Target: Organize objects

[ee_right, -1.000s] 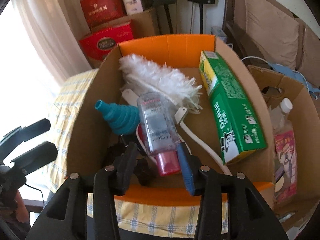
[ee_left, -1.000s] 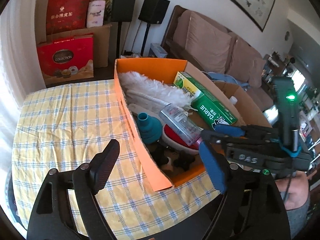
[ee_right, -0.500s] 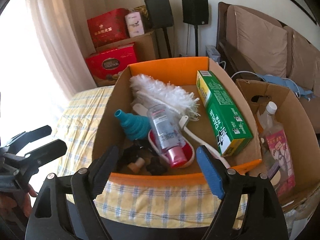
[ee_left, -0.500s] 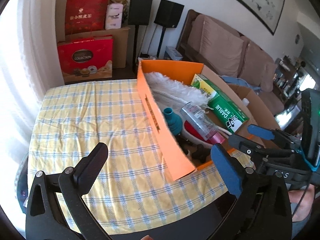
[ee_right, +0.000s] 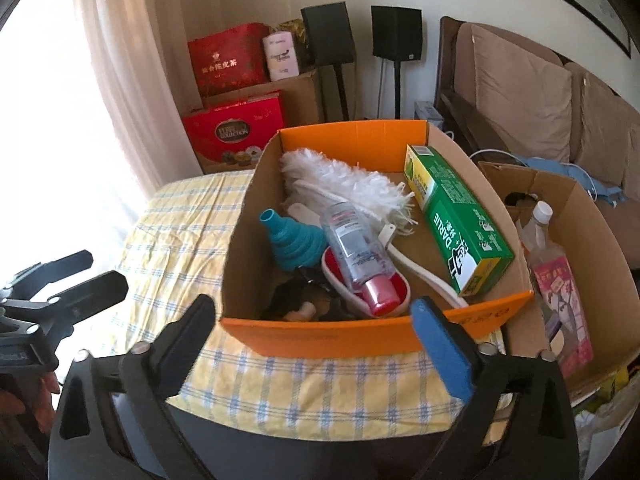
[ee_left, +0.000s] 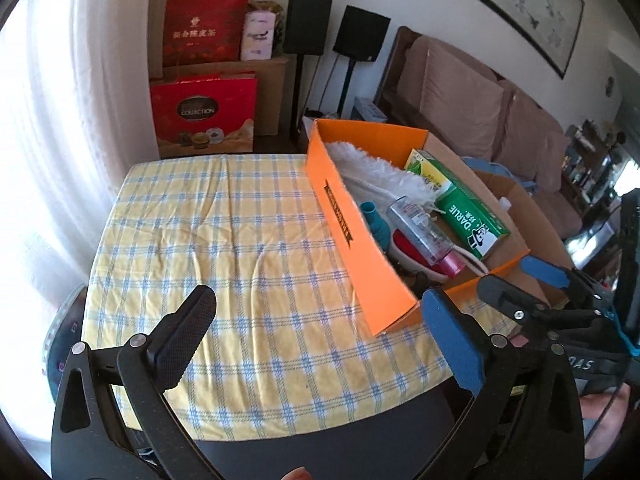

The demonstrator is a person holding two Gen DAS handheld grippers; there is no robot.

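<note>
An orange cardboard box (ee_right: 332, 336) (ee_left: 352, 236) stands at the table's right edge. It holds a clear bottle with a pink cap (ee_right: 356, 248) (ee_left: 424, 232), a white duster (ee_right: 344, 184), a teal funnel (ee_right: 292, 240), a green Darlie box (ee_right: 460, 220) (ee_left: 468, 216) and a red-and-white item (ee_right: 340, 276). My right gripper (ee_right: 316, 344) is open and empty, in front of the box's near wall. My left gripper (ee_left: 324, 336) is open and empty above the tablecloth, left of the box.
The table has a yellow checked cloth (ee_left: 224, 240). A brown carton (ee_right: 580, 240) with a bottle stands right of the orange box. Red gift boxes (ee_left: 204, 116), speakers (ee_left: 308, 24) and a sofa (ee_left: 480, 100) lie beyond.
My right gripper let go of the clear bottle, opened wide and pulled back out of the box. My left gripper also drew back from the table.
</note>
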